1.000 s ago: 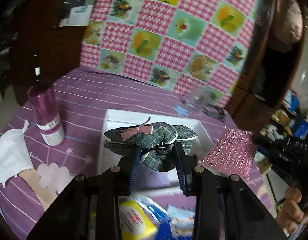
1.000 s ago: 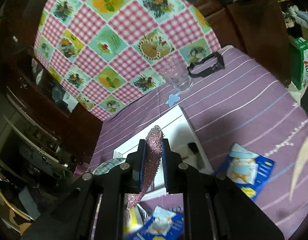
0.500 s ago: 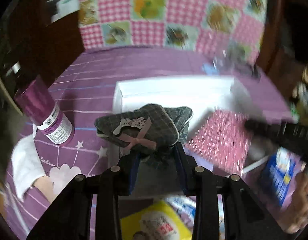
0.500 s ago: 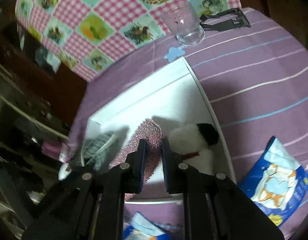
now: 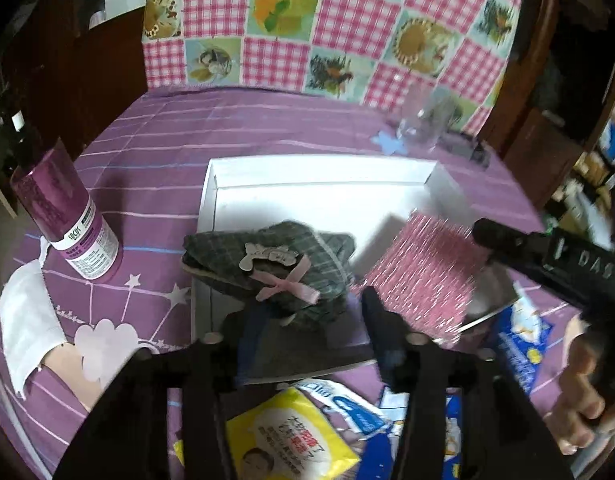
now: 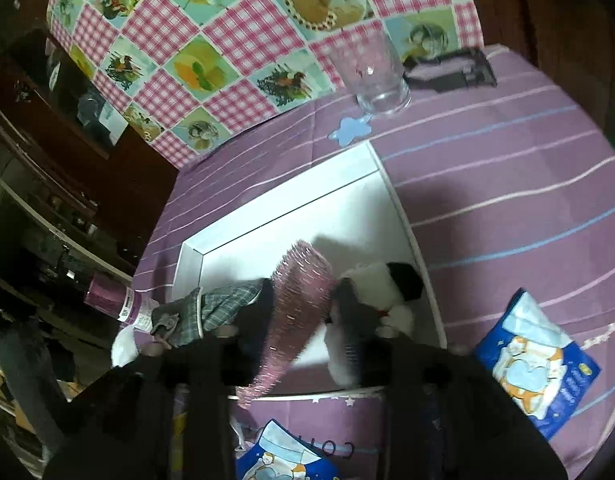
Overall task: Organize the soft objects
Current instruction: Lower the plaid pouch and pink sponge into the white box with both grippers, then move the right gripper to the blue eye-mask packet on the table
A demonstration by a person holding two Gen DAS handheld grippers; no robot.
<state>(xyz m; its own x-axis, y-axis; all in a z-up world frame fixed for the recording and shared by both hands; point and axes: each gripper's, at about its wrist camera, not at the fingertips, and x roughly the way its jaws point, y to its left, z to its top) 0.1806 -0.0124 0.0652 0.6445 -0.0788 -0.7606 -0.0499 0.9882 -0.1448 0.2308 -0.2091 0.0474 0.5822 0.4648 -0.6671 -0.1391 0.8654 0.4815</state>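
Observation:
A white tray (image 5: pixel 307 168) lies on the purple tablecloth. A grey plaid cloth piece with a pink bow (image 5: pixel 275 268) lies over the tray's near left rim; my left gripper (image 5: pixel 311 320) is open just behind it, its jaws spread wide. My right gripper (image 6: pixel 303 316) is open too; the sparkly pink cloth (image 6: pixel 295 304) hangs loose between its jaws inside the tray (image 6: pixel 275 204). The pink cloth (image 5: pixel 423 272) also shows in the left wrist view. A black and white plush toy (image 6: pixel 383 284) lies in the tray's near right corner, beside the pink cloth.
A purple bottle (image 5: pixel 67 224) and a white cloth (image 5: pixel 23 320) lie left of the tray. A clear glass (image 6: pixel 371 76) stands behind it. Blue packets (image 6: pixel 535 364) and a yellow packet (image 5: pixel 283 436) lie at the near edge. A checked cushion (image 5: pixel 327 24) backs the table.
Both grippers have come down over the tray and opened. The plaid piece has dropped from the left jaws onto the tray's rim; the pink cloth is loose between the right jaws.

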